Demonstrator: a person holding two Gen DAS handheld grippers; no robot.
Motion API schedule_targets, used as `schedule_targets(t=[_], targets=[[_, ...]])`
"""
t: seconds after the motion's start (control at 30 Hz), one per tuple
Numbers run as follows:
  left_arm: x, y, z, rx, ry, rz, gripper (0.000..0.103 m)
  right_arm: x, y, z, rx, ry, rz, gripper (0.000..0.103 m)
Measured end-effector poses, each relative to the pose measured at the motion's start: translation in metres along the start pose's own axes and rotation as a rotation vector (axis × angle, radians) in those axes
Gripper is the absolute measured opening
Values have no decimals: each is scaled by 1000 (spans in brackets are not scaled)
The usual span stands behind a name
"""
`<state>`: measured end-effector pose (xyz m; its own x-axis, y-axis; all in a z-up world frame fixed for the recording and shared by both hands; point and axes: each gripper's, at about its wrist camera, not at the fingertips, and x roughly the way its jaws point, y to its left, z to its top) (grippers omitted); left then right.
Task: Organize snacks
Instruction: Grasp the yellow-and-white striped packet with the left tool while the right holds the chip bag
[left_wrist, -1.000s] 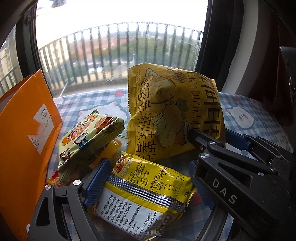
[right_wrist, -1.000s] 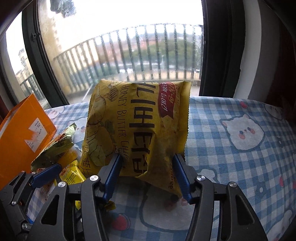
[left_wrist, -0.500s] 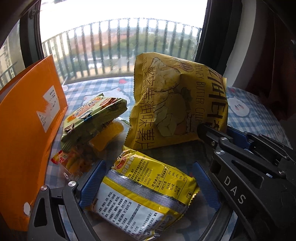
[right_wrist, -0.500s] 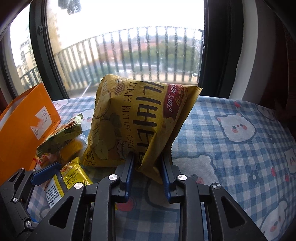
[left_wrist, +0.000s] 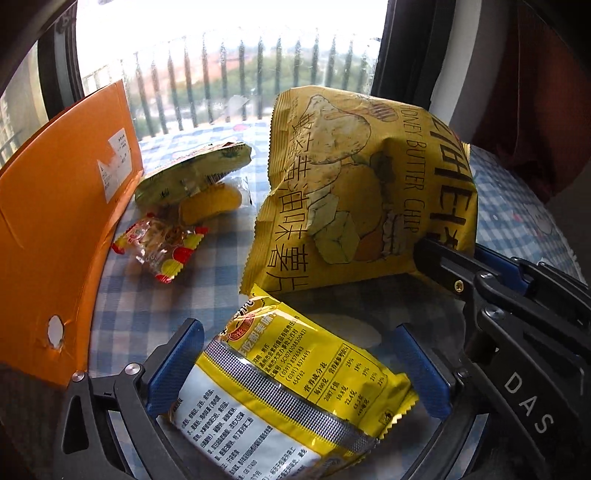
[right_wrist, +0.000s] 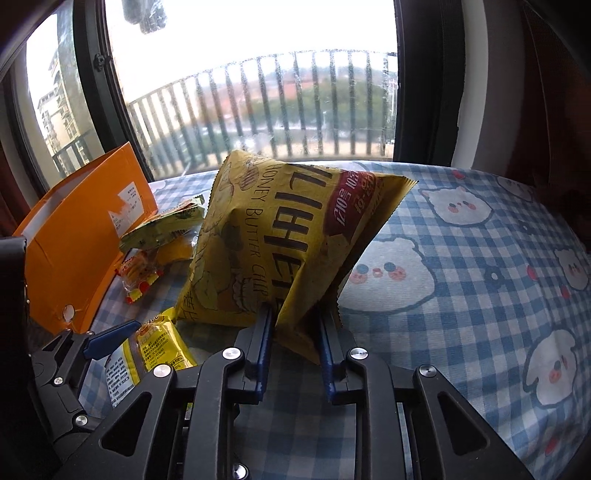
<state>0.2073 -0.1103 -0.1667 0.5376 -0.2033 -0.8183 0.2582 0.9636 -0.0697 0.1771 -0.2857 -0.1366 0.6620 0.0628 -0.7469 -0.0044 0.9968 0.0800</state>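
Observation:
My right gripper (right_wrist: 295, 325) is shut on the lower corner of a big yellow honey butter chip bag (right_wrist: 273, 243), which also shows in the left wrist view (left_wrist: 365, 195), held tilted above the cloth. My left gripper (left_wrist: 295, 354) is open around a small yellow snack packet (left_wrist: 291, 384) that lies between its blue pads (left_wrist: 177, 354), and the packet shows in the right wrist view (right_wrist: 155, 347). A green packet (left_wrist: 192, 173), a yellow pouch (left_wrist: 210, 203) and a clear red-and-yellow wrapper (left_wrist: 159, 243) lie by the orange box (left_wrist: 55, 229).
The orange box (right_wrist: 81, 236) stands open at the left on a blue checked tablecloth (right_wrist: 461, 280) with cartoon animals. A window with a balcony railing (right_wrist: 266, 107) runs along the far edge. A dark red curtain (left_wrist: 546, 92) hangs at the right.
My right gripper closed on the chip bag's corner and lifted it. My left gripper rose and drew back, showing more of the cloth and the red-and-yellow wrapper.

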Motion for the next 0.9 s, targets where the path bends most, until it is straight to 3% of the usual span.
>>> schedule_targets(t=[0.3, 0.47, 0.9], targets=[[-12, -3, -20, 56, 16, 6, 99, -13, 11, -19, 14, -14, -4, 25], [-23, 10, -22, 15, 4, 7, 80, -21, 13, -26, 34, -20, 7, 25], [-36, 12, -31, 15, -19, -21, 79, -38, 21, -35, 46, -48, 12, 25]])
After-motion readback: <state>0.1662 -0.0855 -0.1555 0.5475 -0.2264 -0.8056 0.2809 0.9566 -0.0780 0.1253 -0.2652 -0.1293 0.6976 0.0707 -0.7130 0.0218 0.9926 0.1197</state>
